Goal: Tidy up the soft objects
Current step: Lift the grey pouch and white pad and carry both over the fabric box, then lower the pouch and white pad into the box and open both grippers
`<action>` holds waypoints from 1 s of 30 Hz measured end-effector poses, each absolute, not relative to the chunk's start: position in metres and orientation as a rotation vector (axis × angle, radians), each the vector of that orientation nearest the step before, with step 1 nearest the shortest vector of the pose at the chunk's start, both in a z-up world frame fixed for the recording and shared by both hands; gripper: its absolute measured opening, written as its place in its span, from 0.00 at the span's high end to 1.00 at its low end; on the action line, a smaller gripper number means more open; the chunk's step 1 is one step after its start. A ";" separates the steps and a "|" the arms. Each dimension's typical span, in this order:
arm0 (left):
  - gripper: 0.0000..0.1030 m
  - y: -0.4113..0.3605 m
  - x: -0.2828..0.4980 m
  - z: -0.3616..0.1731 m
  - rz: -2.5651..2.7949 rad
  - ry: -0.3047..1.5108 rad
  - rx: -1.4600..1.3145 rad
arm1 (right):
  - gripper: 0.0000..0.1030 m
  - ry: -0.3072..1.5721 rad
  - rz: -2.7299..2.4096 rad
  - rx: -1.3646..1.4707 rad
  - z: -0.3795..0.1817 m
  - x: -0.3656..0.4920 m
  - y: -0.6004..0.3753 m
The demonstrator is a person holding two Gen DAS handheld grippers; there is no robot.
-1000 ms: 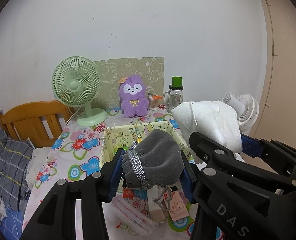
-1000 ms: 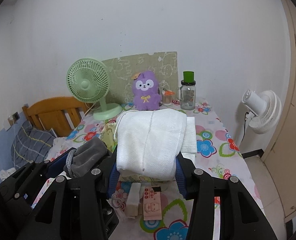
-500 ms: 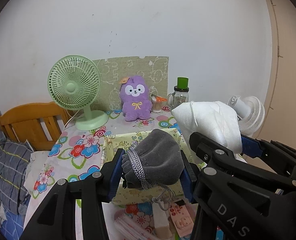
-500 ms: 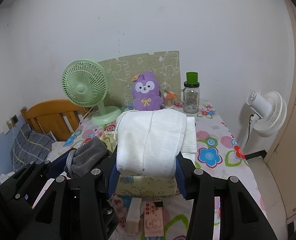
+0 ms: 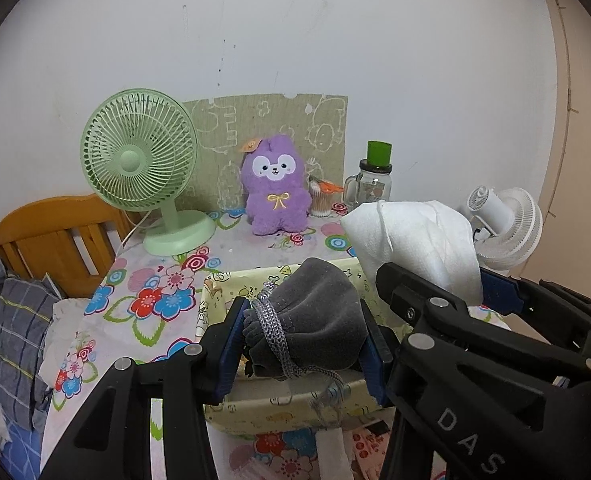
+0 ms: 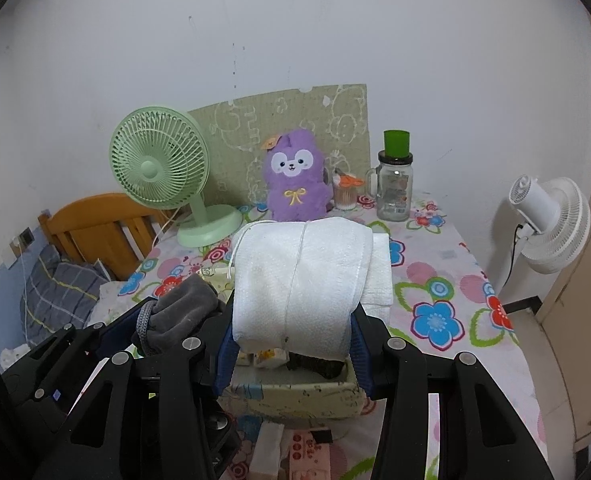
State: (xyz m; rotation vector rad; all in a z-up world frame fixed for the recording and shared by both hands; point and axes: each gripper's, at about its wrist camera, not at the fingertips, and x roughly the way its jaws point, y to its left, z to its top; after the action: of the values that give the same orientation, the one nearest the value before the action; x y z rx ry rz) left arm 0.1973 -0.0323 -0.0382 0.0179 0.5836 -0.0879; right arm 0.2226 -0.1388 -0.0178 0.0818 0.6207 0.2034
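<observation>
Your left gripper (image 5: pixel 301 338) is clamped on the grey drawstring pouch (image 5: pixel 311 316), held right over the yellow fabric box (image 5: pixel 291 410). Beside it, your right gripper (image 6: pixel 293 346) squeezes the white folded cloth (image 6: pixel 299 284) above that same box.

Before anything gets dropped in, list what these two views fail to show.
- Inside of the pale yellow fabric storage box: hidden in both views by the grey velvet drawstring pouch and the white folded towel.
- Small packets on the table in front of the box: cut off by the frame edge and the fingers.
</observation>
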 end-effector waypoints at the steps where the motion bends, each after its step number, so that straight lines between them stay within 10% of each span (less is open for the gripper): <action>1: 0.49 -0.032 0.200 -0.039 -0.087 0.587 0.017 | 0.51 0.624 0.204 0.082 -0.019 0.227 -0.139; 17: 0.46 -0.030 0.243 -0.074 -0.107 0.691 -0.002 | 0.51 0.690 0.206 0.086 -0.044 0.266 -0.141; 30: 0.14 -0.022 0.248 -0.084 -0.122 0.721 0.016 | 0.51 0.739 0.236 0.076 -0.064 0.286 -0.129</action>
State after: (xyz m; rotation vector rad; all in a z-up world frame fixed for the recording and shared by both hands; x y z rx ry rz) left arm 0.2483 -0.0224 -0.0837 0.0159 0.7212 -0.1217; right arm 0.2859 -0.1290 -0.0636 0.0759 0.7387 0.2363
